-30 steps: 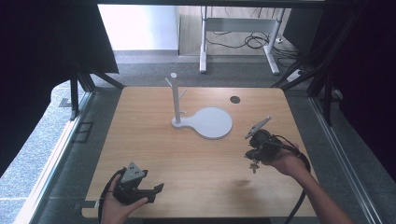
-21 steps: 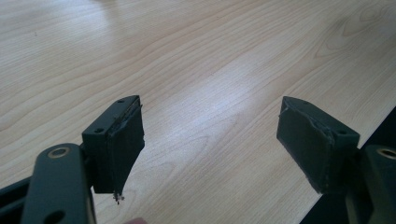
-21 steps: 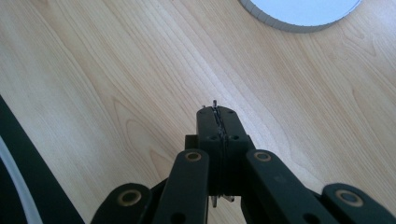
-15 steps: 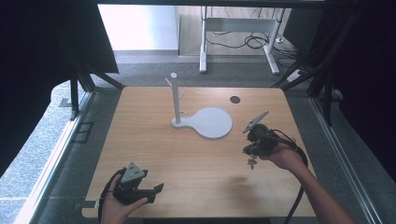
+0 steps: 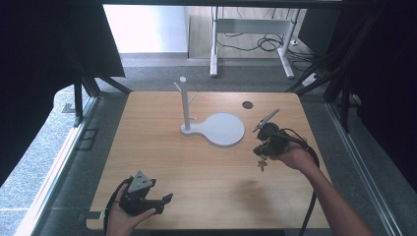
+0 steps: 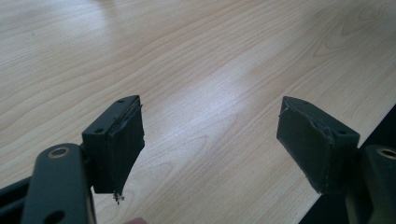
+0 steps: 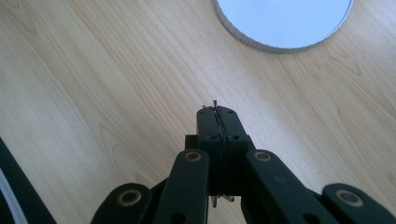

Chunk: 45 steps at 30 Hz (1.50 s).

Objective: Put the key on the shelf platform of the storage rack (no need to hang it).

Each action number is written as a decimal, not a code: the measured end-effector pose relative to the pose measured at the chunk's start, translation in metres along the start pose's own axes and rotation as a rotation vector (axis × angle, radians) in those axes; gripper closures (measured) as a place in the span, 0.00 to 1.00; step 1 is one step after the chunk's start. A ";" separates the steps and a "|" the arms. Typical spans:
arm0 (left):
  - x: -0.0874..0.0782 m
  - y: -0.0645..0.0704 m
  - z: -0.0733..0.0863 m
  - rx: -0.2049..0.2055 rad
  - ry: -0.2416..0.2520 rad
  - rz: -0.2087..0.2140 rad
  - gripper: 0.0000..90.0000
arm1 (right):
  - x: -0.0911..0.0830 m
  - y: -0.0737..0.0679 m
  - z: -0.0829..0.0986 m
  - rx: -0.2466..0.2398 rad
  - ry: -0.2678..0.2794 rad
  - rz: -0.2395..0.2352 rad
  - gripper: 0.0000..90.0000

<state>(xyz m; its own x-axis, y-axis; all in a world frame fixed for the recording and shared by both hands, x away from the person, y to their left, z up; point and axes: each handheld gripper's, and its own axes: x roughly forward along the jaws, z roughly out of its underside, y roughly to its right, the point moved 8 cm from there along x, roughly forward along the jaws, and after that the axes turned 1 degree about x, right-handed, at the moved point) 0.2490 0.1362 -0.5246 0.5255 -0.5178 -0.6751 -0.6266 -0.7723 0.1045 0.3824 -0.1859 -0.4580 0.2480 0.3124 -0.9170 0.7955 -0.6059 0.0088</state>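
Thin metal item (image 5: pixel 261 162), dangling from right gripper (image 7: pixel 217 112)

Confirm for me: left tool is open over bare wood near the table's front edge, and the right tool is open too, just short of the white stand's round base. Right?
Not quite. The right tool is shut, jaws pressed together, as the right gripper view shows. The rest holds: left tool open over bare wood, round base just ahead of the right tool.
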 end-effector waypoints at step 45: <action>-0.004 -0.005 0.000 -0.010 0.013 -0.001 0.26 | 0.025 0.044 -0.072 0.058 0.030 -0.008 1.00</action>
<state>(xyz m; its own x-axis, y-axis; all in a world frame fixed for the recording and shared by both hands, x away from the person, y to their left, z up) 0.2501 0.1419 -0.5223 0.5336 -0.5216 -0.6657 -0.6204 -0.7764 0.1109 0.4631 -0.1517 -0.4516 0.2586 0.3387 -0.9047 0.7647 -0.6440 -0.0225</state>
